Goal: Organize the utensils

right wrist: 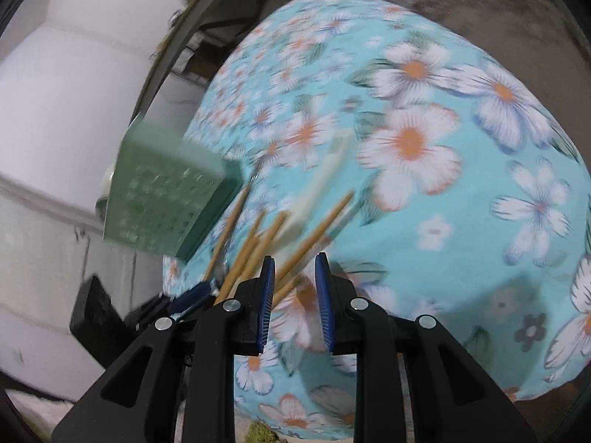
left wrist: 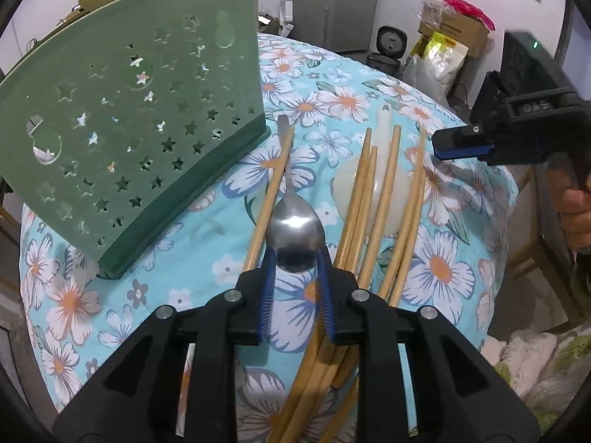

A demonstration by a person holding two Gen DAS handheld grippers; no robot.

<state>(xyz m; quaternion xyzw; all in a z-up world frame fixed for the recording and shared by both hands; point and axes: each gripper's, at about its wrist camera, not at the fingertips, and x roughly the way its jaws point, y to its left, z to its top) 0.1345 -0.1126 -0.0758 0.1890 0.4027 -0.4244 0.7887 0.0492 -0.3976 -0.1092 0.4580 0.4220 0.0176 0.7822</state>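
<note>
A metal spoon (left wrist: 295,225) lies on the floral tablecloth (left wrist: 332,85), handle pointing away. My left gripper (left wrist: 296,258) is open, its blue pads flanking the near end of the spoon's bowl. One chopstick (left wrist: 273,184) lies along the spoon's left side. Several more chopsticks (left wrist: 388,192) fan out to the right over a cream plastic spoon (left wrist: 343,188). A green utensil holder (left wrist: 140,122) with star cut-outs stands at the left. My right gripper (right wrist: 295,262) is open and empty, hovering over the near ends of the chopsticks (right wrist: 327,222). The right view is blurred.
The table's rounded edge drops off at the right. Beyond it stand cardboard boxes (left wrist: 458,26), bags and a black rice cooker (left wrist: 388,48). A hand (left wrist: 576,214) holds the right gripper (left wrist: 458,144) above that edge. The left gripper (right wrist: 192,295) shows beside the holder (right wrist: 162,206).
</note>
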